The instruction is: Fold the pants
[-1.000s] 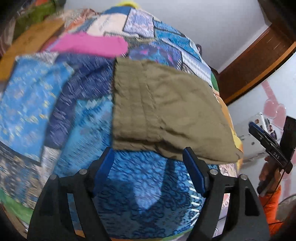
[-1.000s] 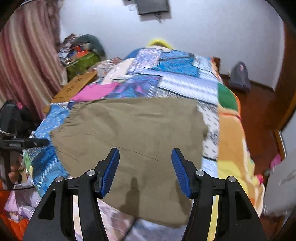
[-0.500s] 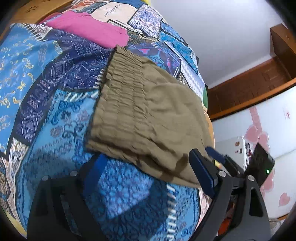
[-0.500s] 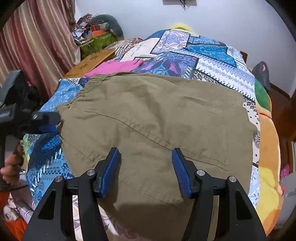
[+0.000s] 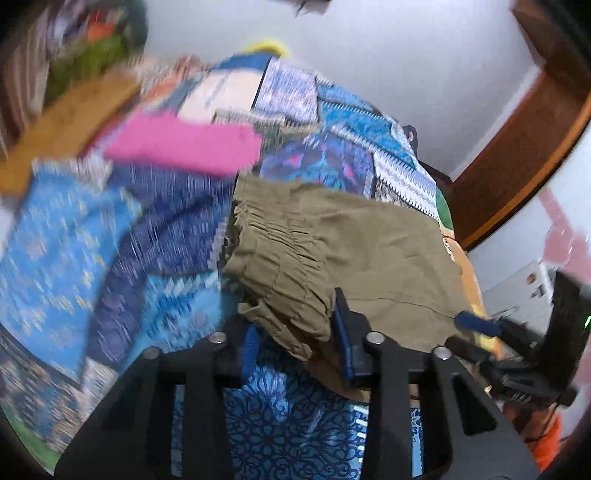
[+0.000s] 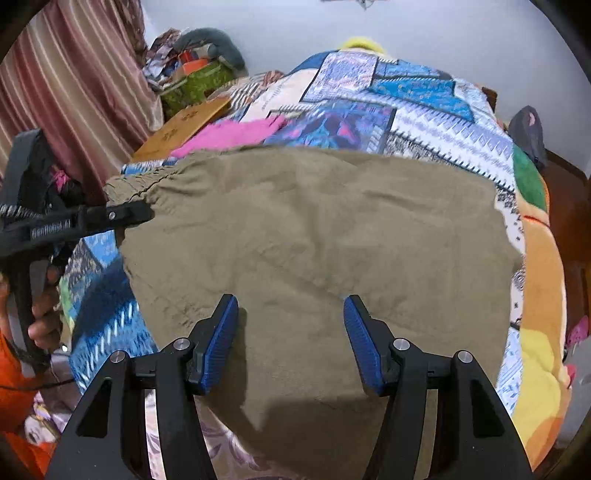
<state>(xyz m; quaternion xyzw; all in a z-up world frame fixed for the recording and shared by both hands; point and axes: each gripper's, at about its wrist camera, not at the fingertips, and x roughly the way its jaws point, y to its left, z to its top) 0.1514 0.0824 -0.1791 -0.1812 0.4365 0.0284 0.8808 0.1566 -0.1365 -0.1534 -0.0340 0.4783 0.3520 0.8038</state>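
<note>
Bed (image 6: 424, 99) under a patchwork quilt in blues, white and orange, backed by a pale grey wall (image 6: 280, 33). Striped maroon curtain (image 6: 74, 74) at left; dark wooden trim (image 5: 517, 147) at right.

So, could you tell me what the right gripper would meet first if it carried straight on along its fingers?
Most likely the olive pants. The right gripper is open, its fingers angled down over the cloth spread on the patchwork bedspread. Nothing else shows between them, though depth is hard to judge.
</note>
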